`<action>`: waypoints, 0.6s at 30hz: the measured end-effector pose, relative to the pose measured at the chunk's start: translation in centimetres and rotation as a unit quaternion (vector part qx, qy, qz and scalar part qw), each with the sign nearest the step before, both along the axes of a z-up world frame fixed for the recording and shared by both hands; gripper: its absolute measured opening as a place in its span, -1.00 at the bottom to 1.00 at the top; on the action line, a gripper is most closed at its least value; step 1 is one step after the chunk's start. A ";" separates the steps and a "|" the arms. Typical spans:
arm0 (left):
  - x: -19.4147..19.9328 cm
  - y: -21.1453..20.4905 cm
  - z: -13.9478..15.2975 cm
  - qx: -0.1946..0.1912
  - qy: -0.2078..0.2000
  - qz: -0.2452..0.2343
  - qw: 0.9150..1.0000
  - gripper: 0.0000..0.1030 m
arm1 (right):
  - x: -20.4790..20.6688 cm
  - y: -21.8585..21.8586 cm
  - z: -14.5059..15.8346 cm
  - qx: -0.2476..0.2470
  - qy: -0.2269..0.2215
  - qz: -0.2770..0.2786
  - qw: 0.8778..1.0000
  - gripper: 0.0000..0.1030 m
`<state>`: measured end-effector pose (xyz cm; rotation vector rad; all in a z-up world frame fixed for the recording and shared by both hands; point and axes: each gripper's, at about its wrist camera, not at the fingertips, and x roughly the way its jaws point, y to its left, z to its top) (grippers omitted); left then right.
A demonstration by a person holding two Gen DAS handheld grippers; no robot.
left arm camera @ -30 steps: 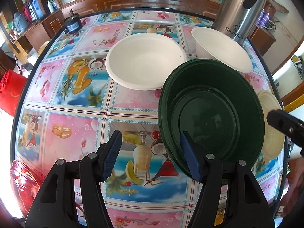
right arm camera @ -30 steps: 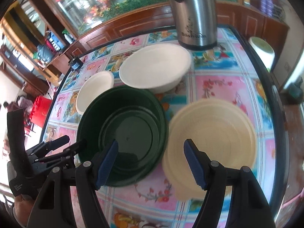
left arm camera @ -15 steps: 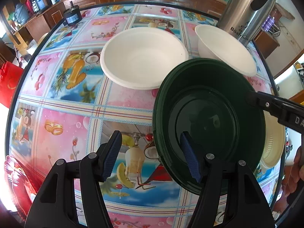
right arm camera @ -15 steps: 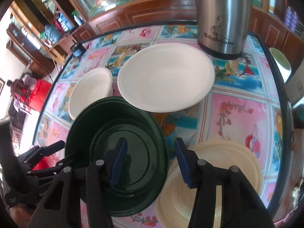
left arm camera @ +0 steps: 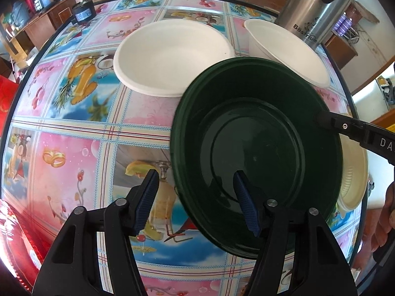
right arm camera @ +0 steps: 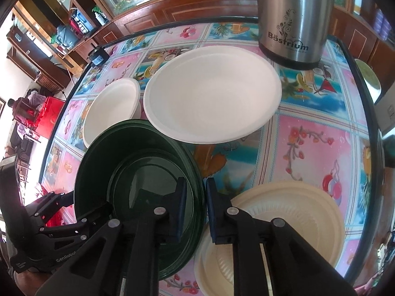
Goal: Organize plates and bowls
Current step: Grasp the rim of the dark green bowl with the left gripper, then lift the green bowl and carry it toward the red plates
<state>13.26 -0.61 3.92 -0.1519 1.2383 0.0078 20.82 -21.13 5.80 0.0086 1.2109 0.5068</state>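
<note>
A dark green plate [left arm camera: 256,148] lies on the patterned table, also in the right wrist view [right arm camera: 138,172]. My right gripper [right arm camera: 193,209] is shut on its right rim; it shows in the left wrist view [left arm camera: 345,128]. My left gripper [left arm camera: 195,202] is open, its right finger over the plate's near left rim. A white bowl [left arm camera: 172,56] and a second white bowl [left arm camera: 284,49] sit behind. A cream plate [right arm camera: 284,234] lies right of the green one.
A steel thermos [right arm camera: 293,19] stands at the back right. A small black device [left arm camera: 82,12] sits at the table's far left edge. The round table [left arm camera: 69,128] has a dark rim. Wooden cabinets run behind.
My right gripper has moved left and closed on the green plate's rim. The left gripper has moved forward slightly and stays open.
</note>
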 end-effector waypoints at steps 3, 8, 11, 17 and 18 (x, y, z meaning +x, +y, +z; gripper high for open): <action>-0.1 -0.2 -0.1 0.003 0.004 -0.008 1.000 -0.18 | -0.3 0.1 0.0 0.002 0.002 0.000 1.000 -0.75; -0.8 0.2 0.0 0.010 0.003 -0.007 1.000 -0.33 | -1.1 0.5 0.1 0.002 0.003 0.007 1.000 -0.78; -1.5 0.6 0.2 0.014 0.000 -0.008 1.000 -0.36 | -1.6 0.4 0.1 0.004 0.005 0.006 1.000 -0.78; -3.5 1.8 1.4 0.022 -0.012 -0.008 1.000 -0.36 | -3.3 1.0 0.5 0.005 0.001 0.011 1.000 -0.78; -3.8 2.0 1.7 0.024 -0.013 -0.008 1.000 -0.36 | -3.7 1.1 0.6 0.008 0.001 0.011 1.000 -0.78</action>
